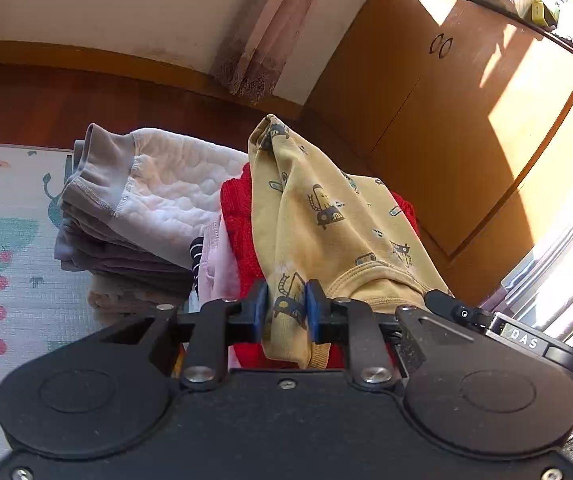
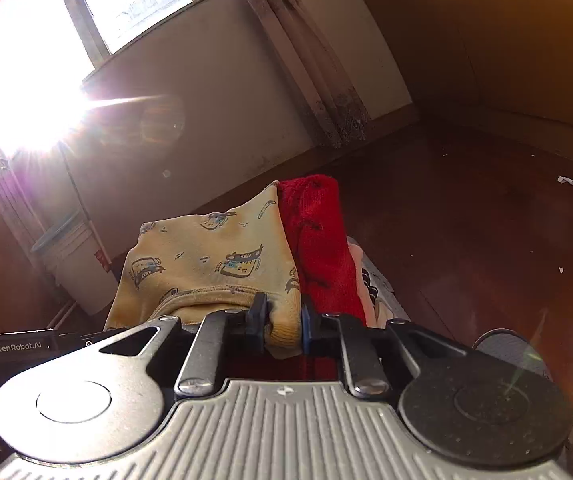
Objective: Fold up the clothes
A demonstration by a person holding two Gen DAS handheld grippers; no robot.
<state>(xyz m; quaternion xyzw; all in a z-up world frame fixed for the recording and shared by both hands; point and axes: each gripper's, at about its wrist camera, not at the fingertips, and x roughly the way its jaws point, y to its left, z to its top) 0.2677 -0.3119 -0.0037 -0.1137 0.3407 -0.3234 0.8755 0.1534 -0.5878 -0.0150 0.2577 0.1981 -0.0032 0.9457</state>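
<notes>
Clamped in both grippers, yellow printed garment (image 1: pixel 318 216): left gripper (image 1: pixel 286 312) pinching a fold of it between blue pads (image 1: pixel 313 308), right gripper (image 2: pixel 282 320) nipping its ribbed hem. Draped forward from the left gripper over a red knit garment (image 1: pixel 238 220), peaking ahead of the fingers. Ahead and left of the left gripper, stacked folded clothes, a white quilted piece (image 1: pixel 166 184) on top, resting on a patterned play mat (image 1: pixel 6 240). Just right of the right gripper's fingers, red knit again, upright beside the yellow cloth. Beyond, wooden floor (image 2: pixel 466 208), curtain (image 2: pixel 310 72), orange cabinet (image 1: pixel 446 120).
</notes>
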